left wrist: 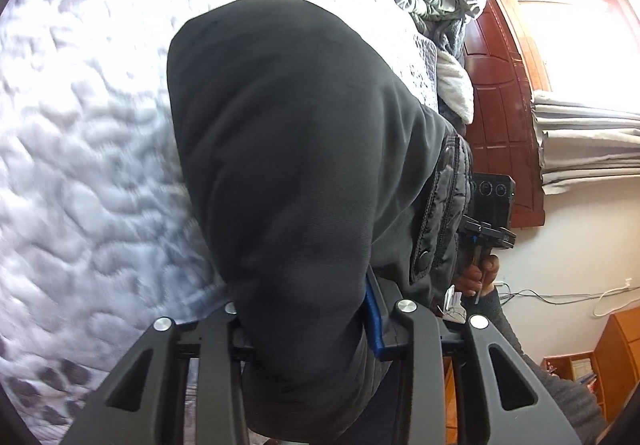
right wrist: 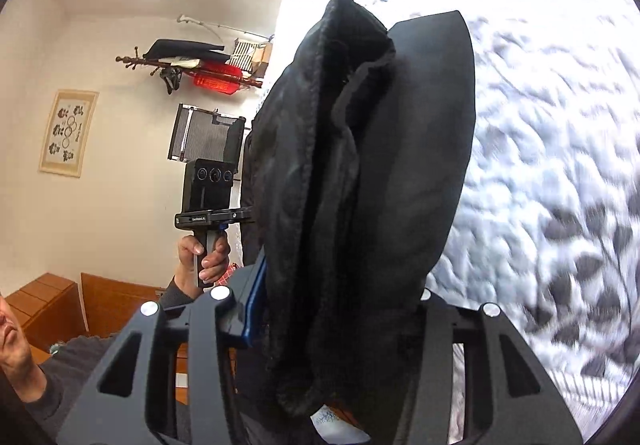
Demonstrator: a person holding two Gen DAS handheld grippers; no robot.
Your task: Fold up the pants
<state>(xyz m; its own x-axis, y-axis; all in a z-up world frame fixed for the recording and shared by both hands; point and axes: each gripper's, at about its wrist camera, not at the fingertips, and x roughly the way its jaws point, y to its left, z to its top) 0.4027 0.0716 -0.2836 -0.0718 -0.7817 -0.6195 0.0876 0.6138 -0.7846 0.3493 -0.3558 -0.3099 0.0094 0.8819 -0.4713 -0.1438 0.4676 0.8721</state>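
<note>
Your left gripper [left wrist: 316, 325] is clamped on the dark pants [left wrist: 288, 149], lifted above the bed [left wrist: 80, 165]. Your right gripper [right wrist: 336, 309] pinches them too, above that same bed.

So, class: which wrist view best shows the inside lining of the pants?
The right wrist view: the pants hang with an open edge turned to the camera, showing the fuzzy lining and its seam. The left wrist view shows only their smooth outer cloth, which fills the middle of that picture.

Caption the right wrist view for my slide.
Right hand-held gripper clamps bunched dark pants above a patterned quilt.
</note>
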